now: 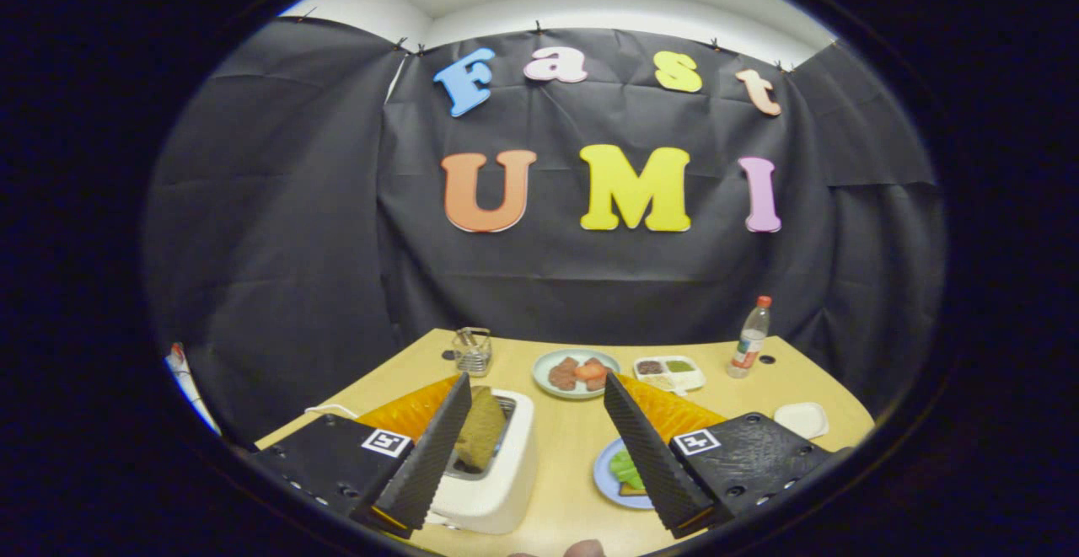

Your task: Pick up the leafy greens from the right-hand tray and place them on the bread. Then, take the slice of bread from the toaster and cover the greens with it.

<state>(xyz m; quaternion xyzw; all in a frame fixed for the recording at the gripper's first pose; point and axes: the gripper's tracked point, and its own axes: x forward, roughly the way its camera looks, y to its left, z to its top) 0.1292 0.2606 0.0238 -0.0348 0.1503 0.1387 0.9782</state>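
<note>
Wooden table (573,443), toaster (497,477), two plates (576,372), sectioned tray (670,373), bottle (750,338), perhaps a wire holder (473,350)

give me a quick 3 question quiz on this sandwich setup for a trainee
1. True or false: the claw is shut on the slice of bread in the toaster.
2. Where do the leafy greens lie now?
A. on the blue plate by the right finger
B. in the compartment tray
C. inside the toaster
3. Fill in: the clear bottle at the far side of the table has a ____ cap.

Key
1. False: the claw is open and holds nothing; the slice stands in the toaster slot by the left finger.
2. A
3. red
</note>
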